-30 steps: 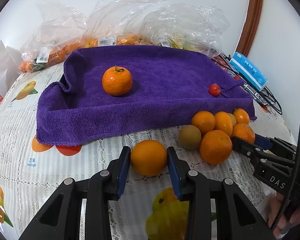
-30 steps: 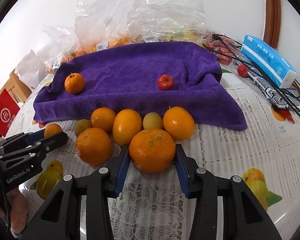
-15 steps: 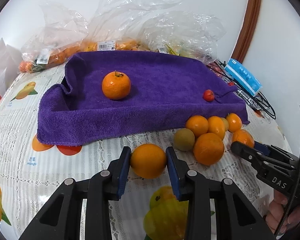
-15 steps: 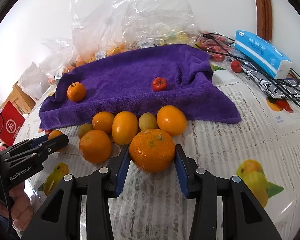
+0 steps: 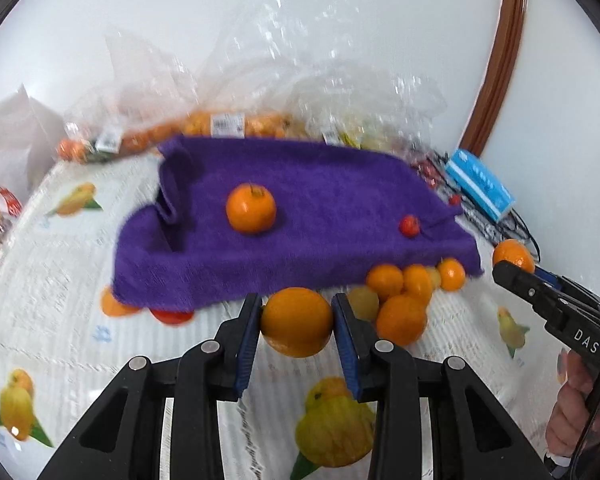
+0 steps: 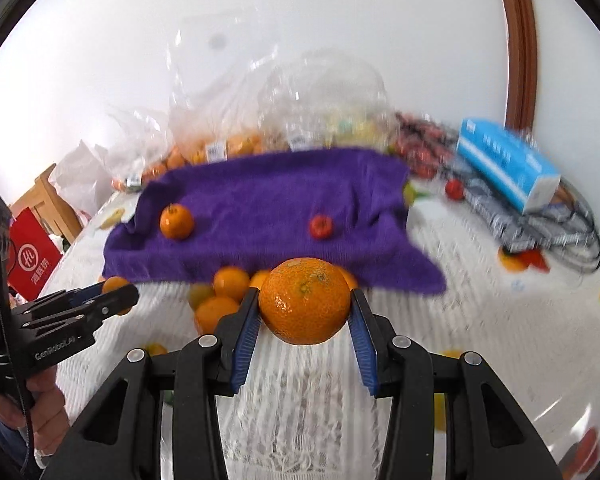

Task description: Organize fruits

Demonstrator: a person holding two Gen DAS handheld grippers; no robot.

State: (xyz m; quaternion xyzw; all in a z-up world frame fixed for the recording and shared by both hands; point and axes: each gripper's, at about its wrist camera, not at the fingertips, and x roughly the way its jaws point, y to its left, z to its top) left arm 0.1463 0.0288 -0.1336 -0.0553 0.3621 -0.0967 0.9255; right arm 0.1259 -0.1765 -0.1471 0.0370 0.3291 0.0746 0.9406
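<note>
My left gripper was clamped on an orange, my right gripper on a mandarin, both held above the worktop. Ahead of each lay the purple towel, a loose pile of fruit just before its near edge.

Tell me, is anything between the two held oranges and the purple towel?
Nothing blocks the left orange. The loose fruit pile lies between the right orange and the purple towel, low enough to pass over.
</note>
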